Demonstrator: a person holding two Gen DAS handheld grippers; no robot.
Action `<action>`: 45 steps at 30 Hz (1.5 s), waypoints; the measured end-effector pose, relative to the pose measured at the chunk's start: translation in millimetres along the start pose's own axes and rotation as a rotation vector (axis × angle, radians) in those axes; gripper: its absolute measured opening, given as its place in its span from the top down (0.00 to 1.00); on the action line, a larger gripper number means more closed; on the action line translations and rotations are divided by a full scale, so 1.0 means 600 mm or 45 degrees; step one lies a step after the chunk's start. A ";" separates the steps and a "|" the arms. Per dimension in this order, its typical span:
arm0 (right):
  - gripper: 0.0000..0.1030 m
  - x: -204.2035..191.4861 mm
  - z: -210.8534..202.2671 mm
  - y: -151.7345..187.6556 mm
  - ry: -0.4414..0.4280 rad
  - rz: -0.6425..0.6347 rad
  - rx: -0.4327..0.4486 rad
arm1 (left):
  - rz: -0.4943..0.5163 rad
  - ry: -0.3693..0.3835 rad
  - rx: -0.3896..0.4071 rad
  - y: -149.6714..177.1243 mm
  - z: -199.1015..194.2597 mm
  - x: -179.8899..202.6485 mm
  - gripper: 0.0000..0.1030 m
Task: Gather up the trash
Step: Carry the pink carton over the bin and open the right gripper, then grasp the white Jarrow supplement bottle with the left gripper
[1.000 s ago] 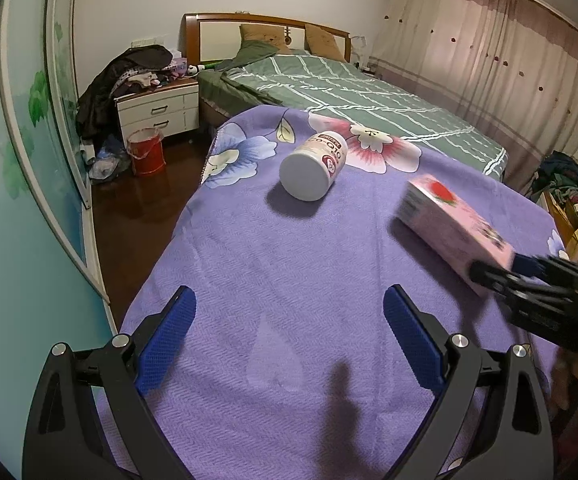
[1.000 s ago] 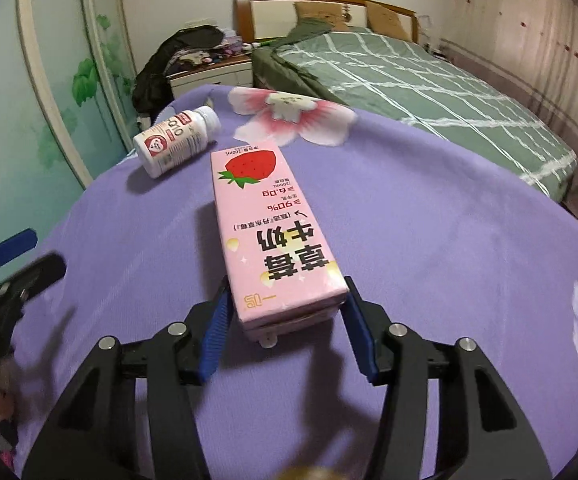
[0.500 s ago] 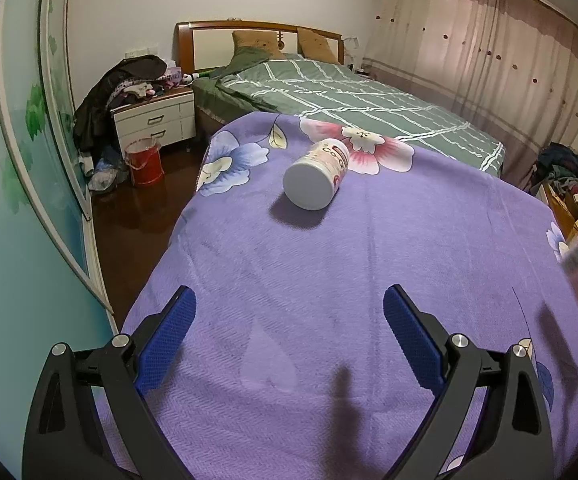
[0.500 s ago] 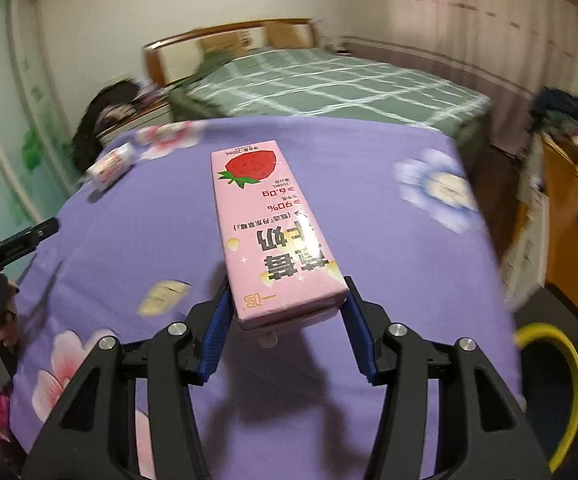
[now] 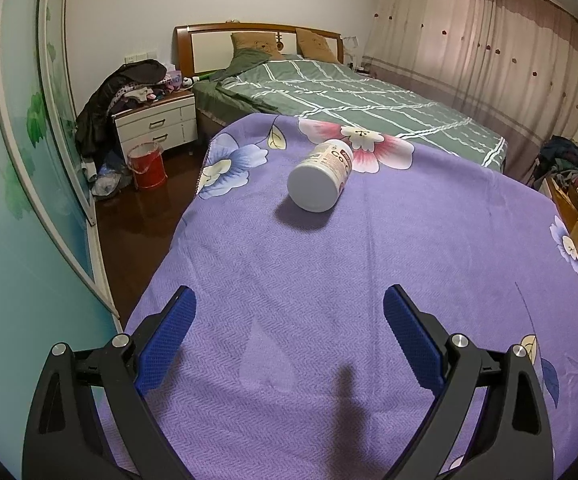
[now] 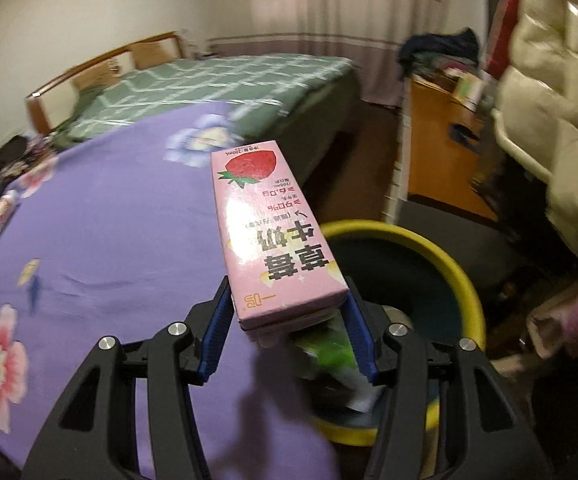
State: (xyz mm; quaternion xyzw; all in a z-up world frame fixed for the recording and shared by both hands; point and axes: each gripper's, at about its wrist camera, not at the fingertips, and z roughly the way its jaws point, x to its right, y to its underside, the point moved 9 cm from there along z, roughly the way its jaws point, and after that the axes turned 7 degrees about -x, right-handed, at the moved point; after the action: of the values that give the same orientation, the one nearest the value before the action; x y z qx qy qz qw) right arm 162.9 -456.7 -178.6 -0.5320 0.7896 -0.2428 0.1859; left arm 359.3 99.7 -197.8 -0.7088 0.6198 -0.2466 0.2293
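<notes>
Left wrist view: left gripper (image 5: 289, 326) gapes empty at bottom; white bottle (image 5: 322, 181) lies sideways upper centre on purple cloth (image 5: 289, 272).

Right wrist view: right gripper (image 6: 287, 324) clamps pink carton (image 6: 273, 232) above yellow-rimmed bin (image 6: 441, 252), lower right, holding green packaging (image 6: 329, 350).

A pink strawberry milk carton (image 6: 277, 236) is held above the yellow-rimmed bin (image 6: 455, 276); a white bottle (image 5: 321, 180) lies sideways on the purple surface (image 5: 309, 280).
</notes>
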 end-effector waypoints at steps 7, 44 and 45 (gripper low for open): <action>0.48 0.070 0.033 0.027 0.095 0.098 -0.065 | 0.012 -0.017 -0.012 0.002 0.004 0.004 0.09; 0.39 -0.512 0.115 -0.130 -0.456 -0.394 -0.082 | 0.182 -0.064 -0.278 -0.218 0.238 0.037 0.10; 0.39 -0.512 0.118 -0.128 -0.455 -0.393 -0.087 | 0.195 -0.069 -0.287 -0.220 0.244 0.038 0.12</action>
State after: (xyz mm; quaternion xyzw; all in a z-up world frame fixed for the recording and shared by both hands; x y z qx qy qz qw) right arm 371.4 -208.4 -180.6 -0.6868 0.6613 -0.1436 0.2653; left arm 555.7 96.6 -226.4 -0.6872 0.6893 -0.1379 0.1831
